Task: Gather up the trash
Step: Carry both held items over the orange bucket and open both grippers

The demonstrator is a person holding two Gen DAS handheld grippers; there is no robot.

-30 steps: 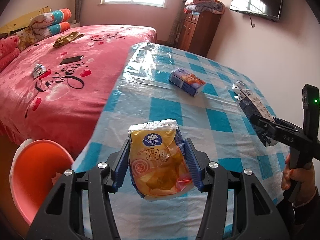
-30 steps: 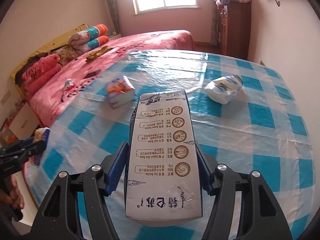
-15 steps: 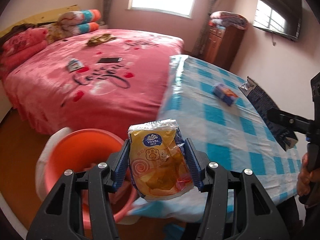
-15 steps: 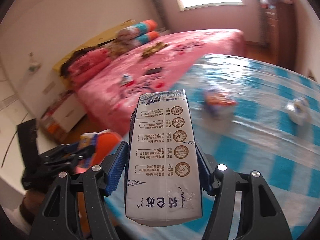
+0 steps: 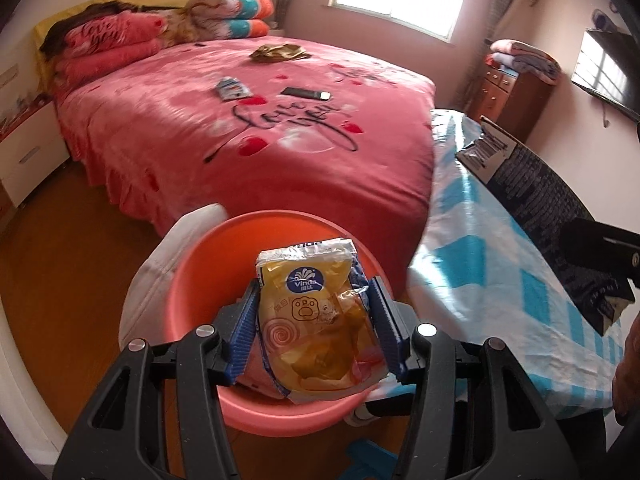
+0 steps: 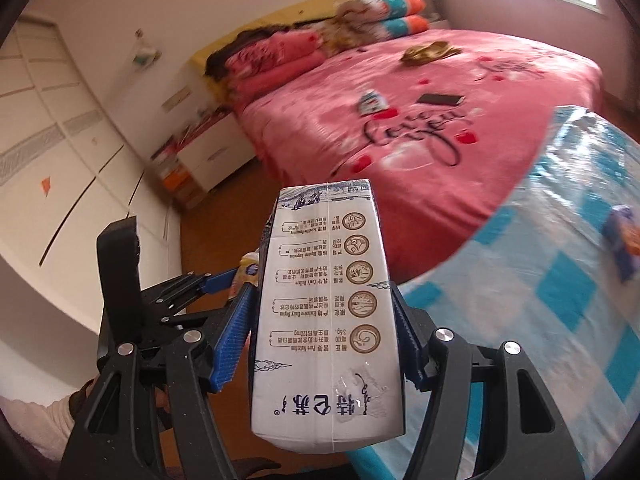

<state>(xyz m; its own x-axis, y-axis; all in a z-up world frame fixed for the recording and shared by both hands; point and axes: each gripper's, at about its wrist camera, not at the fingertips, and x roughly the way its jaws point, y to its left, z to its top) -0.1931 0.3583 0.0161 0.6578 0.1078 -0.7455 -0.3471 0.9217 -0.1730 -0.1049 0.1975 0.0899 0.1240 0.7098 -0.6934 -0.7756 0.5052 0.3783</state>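
bed (image 5: 168,148): phone (image 5: 306,93), packet (image 5: 231,89) (small) | floor (image 5: 60,248): basin (image 5: 192,292)

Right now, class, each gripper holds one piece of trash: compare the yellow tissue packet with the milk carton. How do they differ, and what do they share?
The yellow tissue packet is soft, crinkled plastic; the milk carton is a stiff, straight-sided white box. The packet is short and wide, the carton tall and narrow. The packet hangs over the orange bin; the carton's view shows no bin below it. Both are clamped between blue-padded jaws.
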